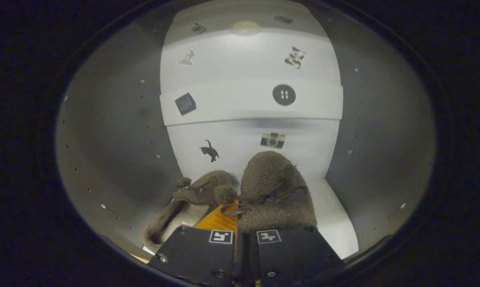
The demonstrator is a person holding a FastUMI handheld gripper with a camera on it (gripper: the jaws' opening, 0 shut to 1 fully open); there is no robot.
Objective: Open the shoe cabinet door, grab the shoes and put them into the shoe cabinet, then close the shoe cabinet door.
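Observation:
I am looking into the shoe cabinet (116,131), with grey side walls and a white back panel (247,91) carrying small stickers. A pair of fuzzy brown shoes sits low inside it. The right shoe (271,187) stands toe-up just ahead of my fingers, a thin bow across its top. The left shoe (196,191) leans beside it with its opening turned toward the left wall. My gripper (240,235) is drawn nearly together, pinching the near edges of the shoes; the exact contact is hidden behind the finger blocks.
The cabinet's white floor (335,223) shows to the right of the shoes. A shelf edge (251,113) crosses the back panel above them. Both side walls stand close on either side.

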